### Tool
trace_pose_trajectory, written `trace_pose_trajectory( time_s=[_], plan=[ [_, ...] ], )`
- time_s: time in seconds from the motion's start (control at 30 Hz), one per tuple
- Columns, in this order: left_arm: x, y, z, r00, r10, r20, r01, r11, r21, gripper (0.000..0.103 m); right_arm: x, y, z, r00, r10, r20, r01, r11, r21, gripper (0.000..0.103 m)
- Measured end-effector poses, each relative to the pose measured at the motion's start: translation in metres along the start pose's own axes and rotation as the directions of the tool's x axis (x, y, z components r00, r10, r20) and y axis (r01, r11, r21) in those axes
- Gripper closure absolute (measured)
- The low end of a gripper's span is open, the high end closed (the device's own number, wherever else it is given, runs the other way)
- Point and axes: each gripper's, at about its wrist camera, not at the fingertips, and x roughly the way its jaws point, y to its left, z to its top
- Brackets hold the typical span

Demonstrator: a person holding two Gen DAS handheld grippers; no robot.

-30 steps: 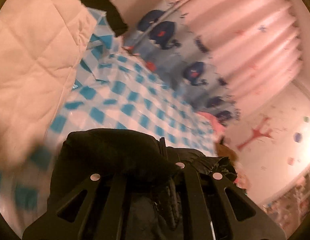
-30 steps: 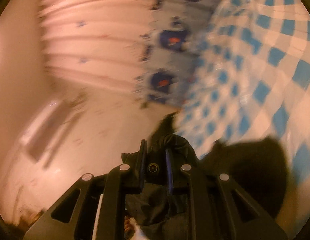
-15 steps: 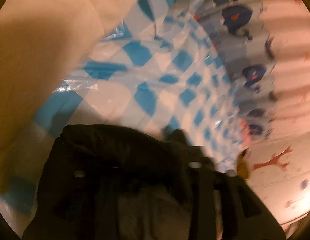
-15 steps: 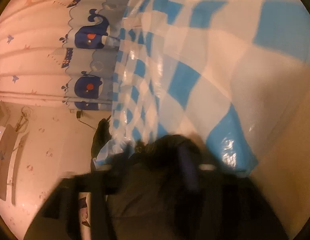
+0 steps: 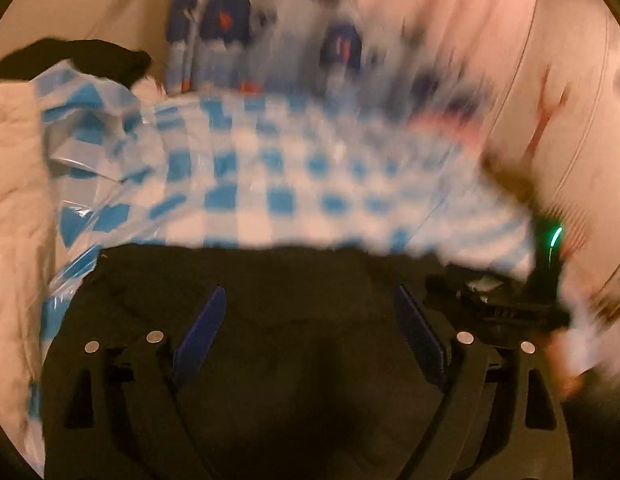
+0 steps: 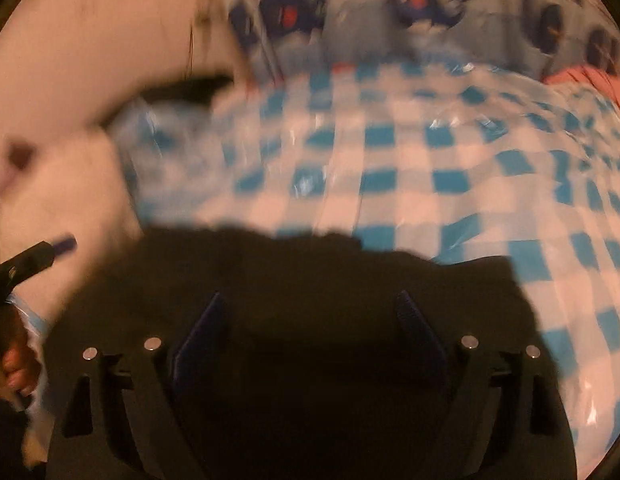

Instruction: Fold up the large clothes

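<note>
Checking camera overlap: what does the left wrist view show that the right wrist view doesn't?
Left wrist only: the right tongs at its right edge, with a green light.
Right wrist only: the left tongs at its left edge and the hand holding them.
Both: black garment under open tongs, blue checked sheet, whale curtain, white quilt.

Black garment (image 5: 293,280) on seemingly plastic-covered checked bed (image 5: 269,184)

curtain (image 5: 350,40) motion-blurred, black garment (image 6: 310,280) cut off below
</note>
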Motion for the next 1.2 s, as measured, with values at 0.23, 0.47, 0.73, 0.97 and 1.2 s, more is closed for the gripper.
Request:
trace_pose_trajectory(
  time_s=[0.23,0.47,0.73,0.97,1.2],
  plan=[
    [0.092,0.037,-0.010,0.982,0.121,-0.148,-0.134,0.988,-0.081,0.021,0.094,-0.014,0.008,0.984,-0.054,-0.168,0.062,0.997,0.042,0.010],
    [0.002,0.066,0.011,0.984,0.171,0.044,-0.162,0.974,-0.157,0.020,0.018,-0.032,0.033,0.999,-0.040,0.030,0.038,0.997,0.070,0.009],
    [0.059,0.145,-0.033,0.984,0.166,-0.070,-0.180,0.923,-0.340,0.019,0.095,-0.101,-0.006,0.991,-0.061,-0.121,0.090,0.964,0.249,0.007],
    [-0.002,0.123,-0.039,0.975,0.223,0.022,-0.204,0.922,-0.330,0.020,0.038,-0.079,0.003,0.998,-0.050,-0.029,0.055,0.976,0.212,0.007],
    [-0.028,0.104,-0.084,0.948,0.307,0.079,-0.285,0.934,-0.214,0.014,0.021,0.042,-0.028,0.999,0.037,-0.025,-0.041,0.983,-0.180,0.007]
  ],
)
